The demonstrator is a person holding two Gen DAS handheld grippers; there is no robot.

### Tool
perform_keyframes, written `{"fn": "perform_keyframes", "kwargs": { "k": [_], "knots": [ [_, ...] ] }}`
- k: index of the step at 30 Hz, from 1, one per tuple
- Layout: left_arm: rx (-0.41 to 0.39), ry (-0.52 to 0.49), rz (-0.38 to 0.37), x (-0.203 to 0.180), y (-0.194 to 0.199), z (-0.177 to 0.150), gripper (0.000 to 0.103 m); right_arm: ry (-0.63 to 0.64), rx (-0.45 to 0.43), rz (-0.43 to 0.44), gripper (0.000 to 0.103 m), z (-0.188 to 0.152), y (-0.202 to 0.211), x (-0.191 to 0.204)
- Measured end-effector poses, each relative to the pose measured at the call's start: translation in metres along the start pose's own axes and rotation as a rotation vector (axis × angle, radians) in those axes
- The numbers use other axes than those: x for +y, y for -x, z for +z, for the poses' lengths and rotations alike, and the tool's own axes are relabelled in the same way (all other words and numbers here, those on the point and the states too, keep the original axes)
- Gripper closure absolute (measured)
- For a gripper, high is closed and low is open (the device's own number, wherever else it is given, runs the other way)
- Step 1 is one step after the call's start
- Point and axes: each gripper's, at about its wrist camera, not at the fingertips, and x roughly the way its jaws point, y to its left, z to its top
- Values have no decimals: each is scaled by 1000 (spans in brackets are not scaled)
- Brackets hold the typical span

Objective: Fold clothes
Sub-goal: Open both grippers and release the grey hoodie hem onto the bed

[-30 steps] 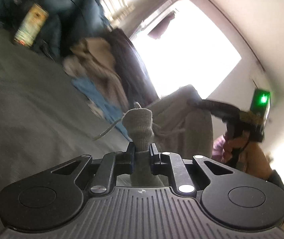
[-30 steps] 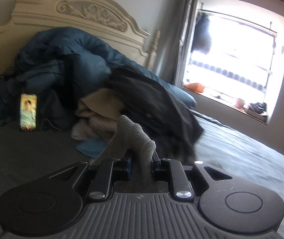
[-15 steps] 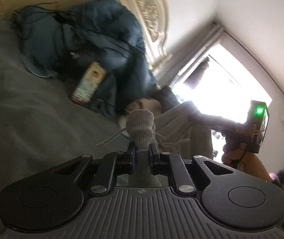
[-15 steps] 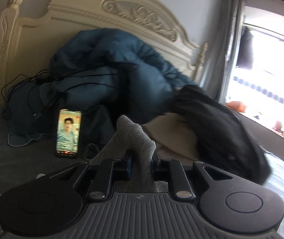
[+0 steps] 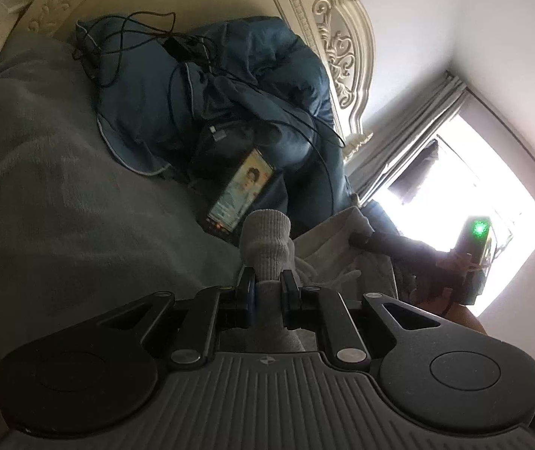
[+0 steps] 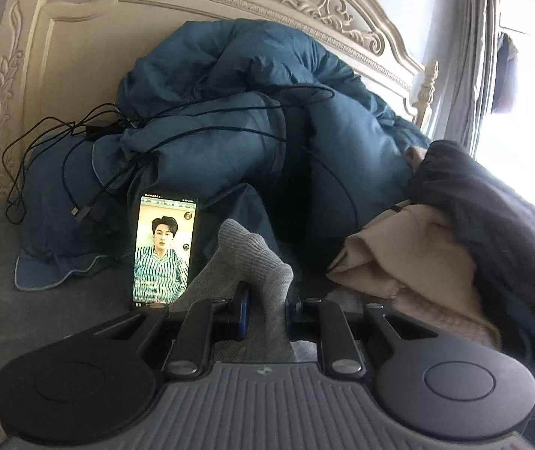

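A: What's the biggest thing here?

B: One bed (image 6: 42, 311) with a grey cover and a carved cream headboard (image 6: 207, 11). At its head lies one big blue quilt (image 6: 230, 112), bunched in a heap, with black cables (image 6: 42, 142) trailing over it.

A: And the clothes?

B: To the right of the quilt there is a pile: one black garment (image 6: 492, 217) draped over one beige garment (image 6: 409, 255). I count two there; anything beneath is hidden. The grey garment (image 5: 342, 247), the one being handled, hangs stretched between the two grippers, above the cover near the front of the bed.

A: How do the grippers stand?

B: The left gripper (image 5: 269, 285) is clenched on a ribbed grey edge, which sticks up past its fingertips. The right gripper (image 6: 265, 296) is likewise clamped on a ribbed grey fold, its jaws a little wider apart on thicker cloth. In the left view the right gripper shows from outside, biting the far edge of the garment, with one green light (image 5: 478, 228) lit on it and a hand (image 5: 432, 285) beneath.

A: Anything smaller?

B: One phone (image 6: 164, 251), propped upright against the quilt, its screen lit. One window (image 5: 473, 202) with a grey curtain (image 5: 413, 142) beside it.

A: Any boxes or baskets?

B: I can make out none.
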Motion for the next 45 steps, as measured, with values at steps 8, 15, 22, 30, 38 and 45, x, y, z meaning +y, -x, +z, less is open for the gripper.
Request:
{"fn": "perform_keyframes", "kwargs": {
  "k": [8,15,22,30,38,45],
  "knots": [
    [1,0,74,29,-7,0,92,-12,25,60,84,-8,-44,11],
    [110,-10,130,56,-11,-13,86,-53,225,117,45,-48,-107,12],
    [133,-76,114,51,0,-6,64,-106,245,139,23,-47,-95,-18],
    [117,-134,126,39,-2,-2,56,-35,213,250,33,-36,-56,-30],
    [130,-173,187,34,-20,-8,77,255,273,112,89,-62,-67,17],
    [93,-126,148,37,-16,-1,89,229,153,53,93,-56,-61,21]
  ]
}}
